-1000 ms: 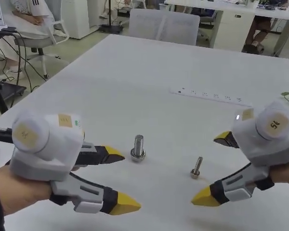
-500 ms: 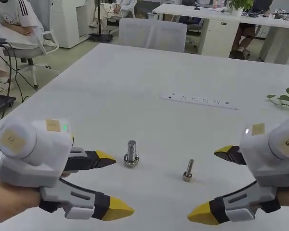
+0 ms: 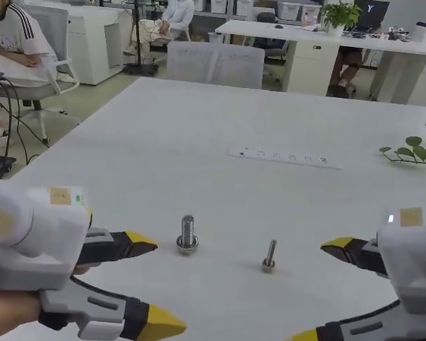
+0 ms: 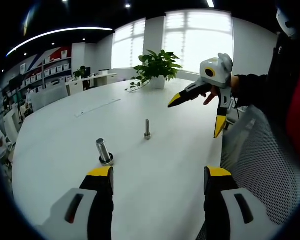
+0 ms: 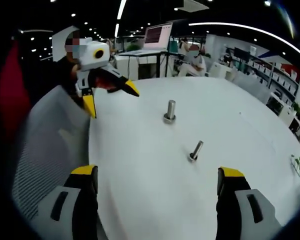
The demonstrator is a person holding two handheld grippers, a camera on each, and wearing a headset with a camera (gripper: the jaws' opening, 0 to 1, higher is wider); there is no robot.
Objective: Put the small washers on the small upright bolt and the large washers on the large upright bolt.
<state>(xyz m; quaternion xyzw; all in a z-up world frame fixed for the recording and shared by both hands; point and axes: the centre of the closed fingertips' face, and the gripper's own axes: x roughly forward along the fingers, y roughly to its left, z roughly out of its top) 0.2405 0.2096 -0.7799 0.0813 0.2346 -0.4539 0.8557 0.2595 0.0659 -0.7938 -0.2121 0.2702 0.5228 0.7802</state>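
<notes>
Room: an open office with desks, chairs and seated people beyond a long white bench (image 3: 199, 142).
Bench top: a white power strip (image 3: 282, 156) lies across the middle, and a leafy sprig (image 3: 408, 150) sits at the right edge. A grey chair (image 3: 213, 65) stands at the far end.
Large bolt (image 3: 187, 236): it stands upright on the bench, threads up, with a wider collar at its base. Whether that collar is the bolt head or a washer cannot be told. It is nearer the left hand-held gripper's side, and it also shows in the left gripper view (image 4: 104, 151) and the right gripper view (image 5: 169, 111).
Small bolt (image 3: 269, 256): it stands on its head to the right of the large bolt, apart from it and leaning a little. It also shows at (image 4: 147, 129) and (image 5: 194, 150).
Left hand-held gripper (image 3: 167, 286): its jaws are spread wide and carry nothing. It is held above the bench, near the large bolt but clear of it, with the yellow tips pointing inward.
Right hand-held gripper (image 3: 312, 291): its jaws are also spread wide and carry nothing. It is off to the right of the small bolt, not touching it.
Across views: each gripper faces the other, with both bolts between them.
</notes>
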